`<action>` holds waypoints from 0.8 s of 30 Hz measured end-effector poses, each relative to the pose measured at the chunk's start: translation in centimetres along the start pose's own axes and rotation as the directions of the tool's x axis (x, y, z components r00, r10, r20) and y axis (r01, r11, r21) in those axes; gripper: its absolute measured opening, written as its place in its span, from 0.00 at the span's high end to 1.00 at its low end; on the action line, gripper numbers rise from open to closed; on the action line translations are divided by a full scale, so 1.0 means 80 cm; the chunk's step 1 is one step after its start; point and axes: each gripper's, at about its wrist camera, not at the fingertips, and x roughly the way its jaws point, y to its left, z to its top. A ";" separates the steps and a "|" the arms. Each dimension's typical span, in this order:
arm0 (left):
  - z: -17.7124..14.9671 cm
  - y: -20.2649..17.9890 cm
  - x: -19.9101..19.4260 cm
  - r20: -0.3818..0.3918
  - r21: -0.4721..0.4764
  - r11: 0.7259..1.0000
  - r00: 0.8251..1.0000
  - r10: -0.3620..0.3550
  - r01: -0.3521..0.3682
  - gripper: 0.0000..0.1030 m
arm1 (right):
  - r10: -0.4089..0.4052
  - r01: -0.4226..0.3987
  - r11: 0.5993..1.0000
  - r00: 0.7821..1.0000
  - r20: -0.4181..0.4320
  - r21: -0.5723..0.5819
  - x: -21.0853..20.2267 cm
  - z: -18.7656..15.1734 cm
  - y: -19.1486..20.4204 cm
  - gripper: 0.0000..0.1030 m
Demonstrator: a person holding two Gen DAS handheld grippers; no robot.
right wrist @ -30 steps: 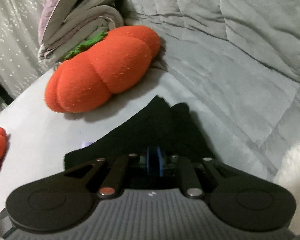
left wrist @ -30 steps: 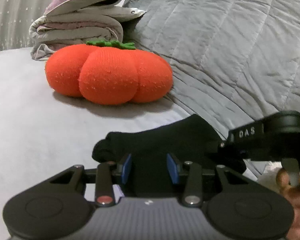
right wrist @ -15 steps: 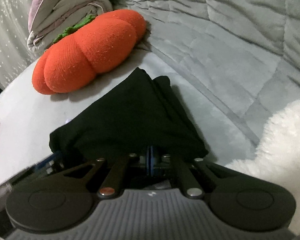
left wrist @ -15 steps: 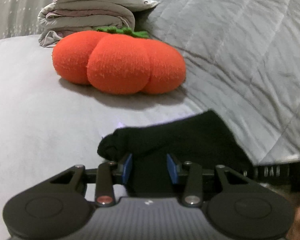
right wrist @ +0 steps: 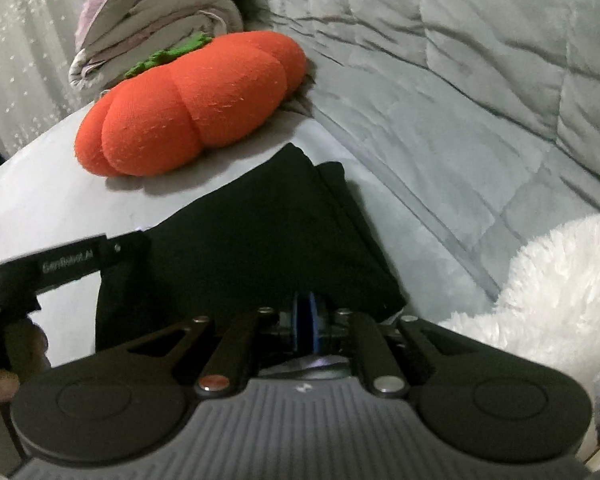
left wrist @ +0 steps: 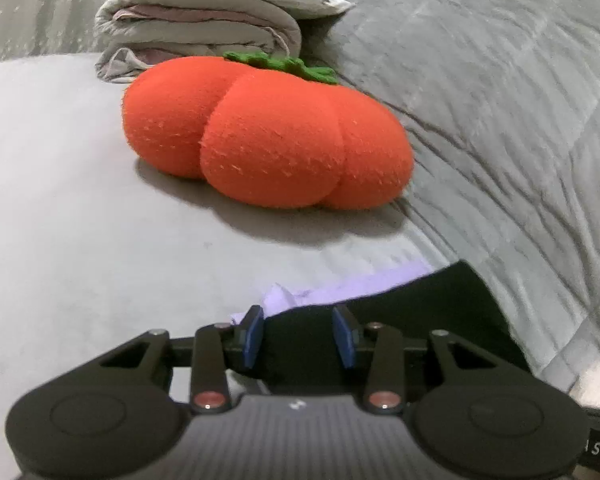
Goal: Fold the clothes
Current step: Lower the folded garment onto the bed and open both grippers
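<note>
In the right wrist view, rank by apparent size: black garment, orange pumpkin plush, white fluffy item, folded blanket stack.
1. black garment
2. orange pumpkin plush
3. white fluffy item, cropped at the edge, so unsure against the plush
4. folded blanket stack

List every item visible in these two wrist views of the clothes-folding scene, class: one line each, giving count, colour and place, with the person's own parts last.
Black garment: one, black, on the flat grey sheet in front of both grippers.
Lilac cloth: one, pale purple, peeking out at the garment's far edge.
Pumpkin cushion: one, orange with green top, beyond the garment.
Folded bedding: one stack, grey and lilac, behind the cushion.
Quilt: one, grey, right and rear.
Fluffy item: one, white, right edge of the right view.
Sheet: one, light grey, underneath.
Left gripper: one, black with blue pads, open around the garment's edge.
Right gripper: one, black with blue pads, shut on the garment.
Hand: one, partly seen, left edge of the right view.
</note>
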 end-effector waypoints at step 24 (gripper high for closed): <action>-0.074 -0.046 -0.150 -0.014 -0.042 0.993 0.993 0.113 -0.114 0.53 | 0.060 -0.057 0.998 0.985 0.159 -0.023 -0.134 -0.055 0.039 0.61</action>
